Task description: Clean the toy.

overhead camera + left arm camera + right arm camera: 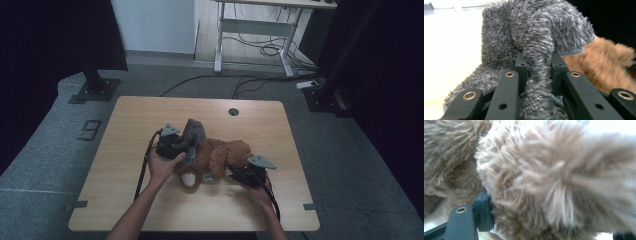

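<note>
Floor marking "9" beside table; plush toy unlabelled.

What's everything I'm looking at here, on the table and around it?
plush toy: one, brown, mid-table, lying down.
fuzzy cloth: one, grey, over the toy's left end.
table: one, light wood, centre.
cable hole: one, dark, table's far edge.
white desk: one, behind, cables on the floor beneath.
left gripper: one, black, shut on the grey cloth.
right gripper: one, black, jaws around the toy's brown fur.
hands: two, holding the grippers.
</note>
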`<control>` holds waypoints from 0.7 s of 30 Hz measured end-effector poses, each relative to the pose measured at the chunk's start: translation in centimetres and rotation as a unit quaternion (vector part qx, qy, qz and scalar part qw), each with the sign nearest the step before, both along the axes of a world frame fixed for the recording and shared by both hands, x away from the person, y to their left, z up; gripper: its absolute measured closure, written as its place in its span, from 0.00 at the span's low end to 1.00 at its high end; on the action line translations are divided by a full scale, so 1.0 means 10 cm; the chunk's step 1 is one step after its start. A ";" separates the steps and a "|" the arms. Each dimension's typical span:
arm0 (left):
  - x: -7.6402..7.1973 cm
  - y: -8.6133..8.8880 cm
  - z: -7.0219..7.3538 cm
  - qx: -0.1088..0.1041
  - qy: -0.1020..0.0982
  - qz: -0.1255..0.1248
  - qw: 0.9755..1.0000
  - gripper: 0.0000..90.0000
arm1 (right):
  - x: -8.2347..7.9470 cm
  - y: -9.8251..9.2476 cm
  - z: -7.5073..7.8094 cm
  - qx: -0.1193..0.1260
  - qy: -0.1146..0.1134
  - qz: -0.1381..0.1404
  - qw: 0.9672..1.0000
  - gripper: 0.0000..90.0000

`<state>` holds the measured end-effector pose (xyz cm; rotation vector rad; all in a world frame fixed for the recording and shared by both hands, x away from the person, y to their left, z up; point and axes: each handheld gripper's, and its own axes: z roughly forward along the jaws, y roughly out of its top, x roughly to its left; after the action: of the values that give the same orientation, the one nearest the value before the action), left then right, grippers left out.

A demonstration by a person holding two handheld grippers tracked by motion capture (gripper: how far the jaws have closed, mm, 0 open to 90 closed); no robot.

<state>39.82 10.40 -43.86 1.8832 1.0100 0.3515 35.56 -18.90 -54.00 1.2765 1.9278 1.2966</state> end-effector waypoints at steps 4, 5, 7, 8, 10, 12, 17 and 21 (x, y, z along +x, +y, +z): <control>0.07 -0.29 -0.05 0.028 0.012 -0.016 0.999 0.80 | -0.03 -0.04 0.00 0.003 0.002 0.010 1.000 0.25; 0.08 -0.34 -0.11 0.036 0.017 -0.016 0.999 0.80 | -0.03 -0.04 0.00 0.004 0.002 0.011 1.000 0.24; 0.07 -0.37 -0.17 0.041 0.013 -0.011 0.999 0.80 | -0.03 -0.06 0.00 0.004 0.003 0.012 1.000 0.22; 0.05 -0.36 -0.20 0.039 0.012 -0.014 0.999 0.80 | -0.04 -0.07 0.01 0.007 0.007 0.012 1.000 0.20; 0.00 -0.34 -0.25 0.037 0.014 -0.021 0.999 0.81 | -0.05 -0.10 0.03 0.008 0.011 0.017 1.000 0.16; -0.07 -0.32 -0.28 0.032 0.009 -0.025 0.999 0.81 | -0.07 -0.14 0.07 0.010 0.019 0.021 1.000 0.14; -0.23 -0.33 -0.34 0.046 -0.017 -0.024 0.999 0.82 | -0.17 -0.21 0.24 0.003 0.023 0.021 1.000 0.11; -0.31 -0.32 -0.37 0.035 -0.021 -0.025 0.999 0.82 | -0.21 -0.25 0.40 0.019 0.024 0.026 0.999 0.11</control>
<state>36.68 7.23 -47.60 1.9523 0.9319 0.4000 33.44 -21.42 -49.97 1.2951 1.9902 1.3453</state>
